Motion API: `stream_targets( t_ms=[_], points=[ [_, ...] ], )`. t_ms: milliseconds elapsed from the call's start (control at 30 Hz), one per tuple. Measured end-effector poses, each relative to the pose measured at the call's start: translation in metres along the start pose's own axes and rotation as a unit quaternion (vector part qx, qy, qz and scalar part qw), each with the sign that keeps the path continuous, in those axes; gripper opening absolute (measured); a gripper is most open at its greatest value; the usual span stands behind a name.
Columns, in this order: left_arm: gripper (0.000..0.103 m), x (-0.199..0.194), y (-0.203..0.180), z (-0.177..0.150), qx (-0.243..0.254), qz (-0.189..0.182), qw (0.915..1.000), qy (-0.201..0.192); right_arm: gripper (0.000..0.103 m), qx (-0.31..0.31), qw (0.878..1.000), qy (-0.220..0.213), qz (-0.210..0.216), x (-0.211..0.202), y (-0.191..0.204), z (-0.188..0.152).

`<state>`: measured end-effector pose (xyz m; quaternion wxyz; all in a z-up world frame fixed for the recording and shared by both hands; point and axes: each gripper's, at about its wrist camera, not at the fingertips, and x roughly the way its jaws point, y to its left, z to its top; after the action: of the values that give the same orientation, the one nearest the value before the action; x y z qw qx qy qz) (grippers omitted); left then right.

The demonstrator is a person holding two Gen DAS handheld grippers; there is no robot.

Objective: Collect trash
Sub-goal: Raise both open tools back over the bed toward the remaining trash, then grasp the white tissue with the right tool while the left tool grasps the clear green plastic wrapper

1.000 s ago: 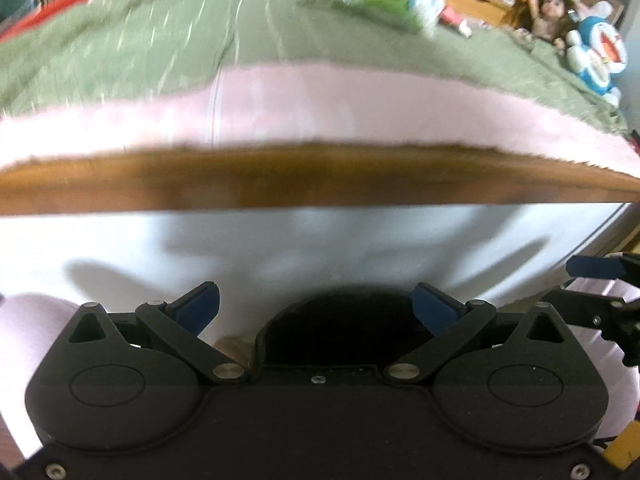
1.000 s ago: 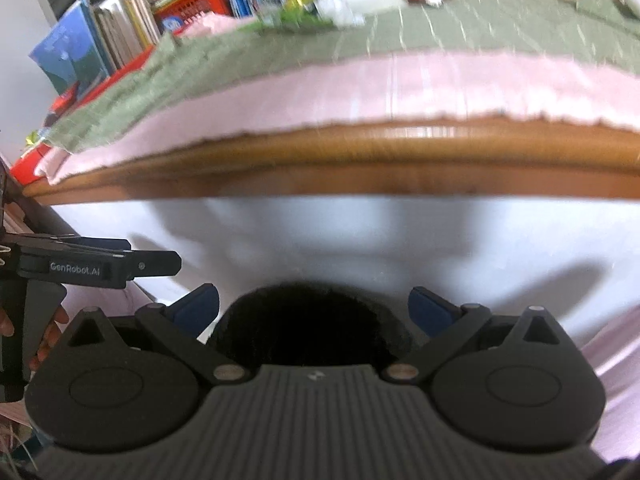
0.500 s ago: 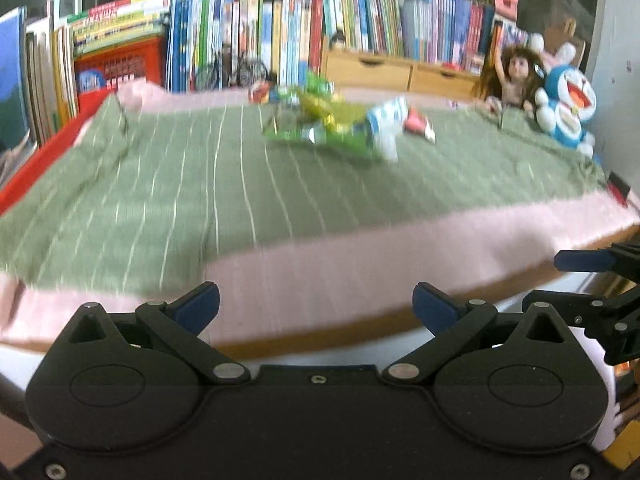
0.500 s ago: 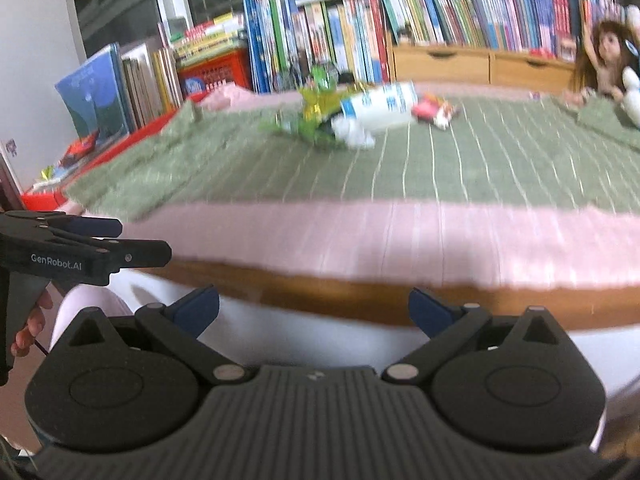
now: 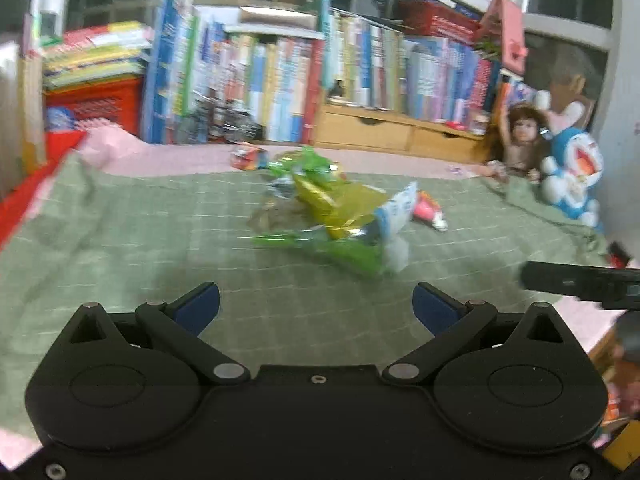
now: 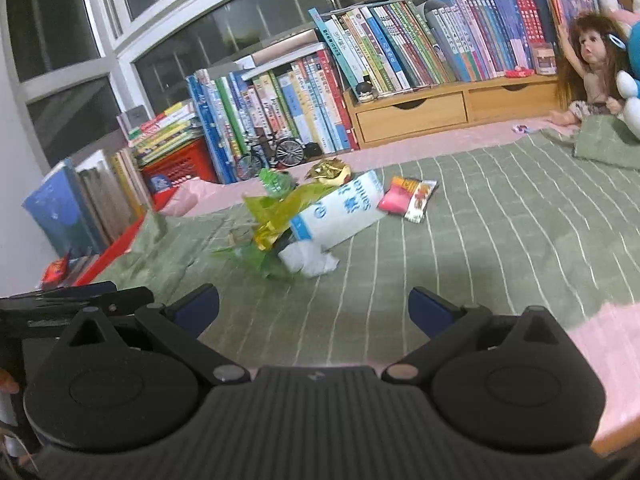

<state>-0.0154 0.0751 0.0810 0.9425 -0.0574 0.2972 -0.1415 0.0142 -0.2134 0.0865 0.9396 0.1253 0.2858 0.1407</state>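
While both grippers hover low over the near edge of the bed, spread wide with nothing between the blue pads:

Left gripper: jaws fully apart, empty, bottom centre of the left wrist view; also seen at the lower left edge of the right wrist view.

Right gripper: jaws fully apart, empty, bottom centre of the right wrist view; its black body enters the left wrist view at mid right.

Trash pile: centre of both views, lying on the green cover, well ahead of both sets of fingertips; made of crumpled wrappers touching and overlapping.

White and blue bag: printed with blue characters, too blurred and tilted to read; rests on a yellow-green cellophane wrapper.

Crumpled white piece: nearest edge of the pile.

Gold foil wrapper: far side of the pile.

Pink and red packet: just right of the white bag; print unreadable.

Surface: green cover with thin white grid lines over a pink sheet that shows at the near right and at the far edge.

Room: rows of upright books across the top, spine titles not legible; a red crate at left; a small model bicycle before the books; a wooden drawer unit at upper right; a long-haired doll and a blue and white plush toy at far right; dark window panes at upper left.
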Motion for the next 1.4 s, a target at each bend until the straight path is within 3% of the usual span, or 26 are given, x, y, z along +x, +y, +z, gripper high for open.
stream_targets(
  t_ms=[67, 300, 433, 600, 667, 700, 733, 833, 867, 1000, 1233, 1400],
  points=[
    [0.103, 0.017, 0.003, 0.003, -0.002, -0.009, 0.9999, 0.006, 0.103, -0.014, 1.000, 0.005, -0.004, 0.015, 0.000, 0.005],
    [0.103, 0.083, 0.002, 0.015, 0.052, 0.019, 0.9977, 0.038, 0.102, -0.044, 0.999, 0.029, 0.012, 0.070, 0.001, 0.022],
    [0.103, 0.102, 0.010, 0.014, 0.041, 0.024, 0.9979, 0.043, 0.092, -0.057, 0.997, 0.049, 0.025, 0.101, 0.004, 0.026],
    [0.103, 0.113, 0.027, 0.012, 0.014, 0.023, 0.9985, 0.048, 0.088, -0.078, 0.994, 0.070, 0.038, 0.132, 0.008, 0.023],
    [0.103, 0.116, 0.030, 0.014, 0.003, 0.020, 0.9987, 0.047, 0.082, -0.080, 0.993, 0.073, 0.038, 0.139, 0.008, 0.022],
    [0.103, 0.117, 0.032, 0.015, -0.003, 0.016, 0.9988, 0.046, 0.073, -0.077, 0.994, 0.073, 0.040, 0.142, 0.007, 0.022],
    [0.103, 0.118, 0.032, 0.016, -0.007, 0.012, 0.9990, 0.044, 0.057, -0.071, 0.994, 0.072, 0.044, 0.143, 0.004, 0.022],
    [0.103, 0.121, 0.028, 0.020, -0.005, -0.009, 0.9993, 0.037, 0.036, -0.064, 0.995, 0.059, 0.054, 0.138, 0.000, 0.021],
    [0.103, 0.122, 0.025, 0.021, -0.001, -0.014, 0.9993, 0.034, 0.034, -0.066, 0.995, 0.052, 0.052, 0.134, -0.001, 0.021],
    [0.103, 0.126, 0.009, 0.024, 0.026, -0.023, 0.9991, 0.023, 0.034, -0.081, 0.996, 0.032, 0.027, 0.116, -0.006, 0.022],
    [0.103, 0.136, -0.016, 0.024, 0.100, 0.006, 0.9950, 0.005, 0.035, -0.083, 0.996, 0.027, 0.000, 0.097, -0.021, 0.018],
    [0.103, 0.156, -0.014, 0.023, 0.089, -0.007, 0.9957, 0.026, 0.036, -0.082, 0.996, 0.030, -0.003, 0.096, -0.024, 0.015]
  ],
)
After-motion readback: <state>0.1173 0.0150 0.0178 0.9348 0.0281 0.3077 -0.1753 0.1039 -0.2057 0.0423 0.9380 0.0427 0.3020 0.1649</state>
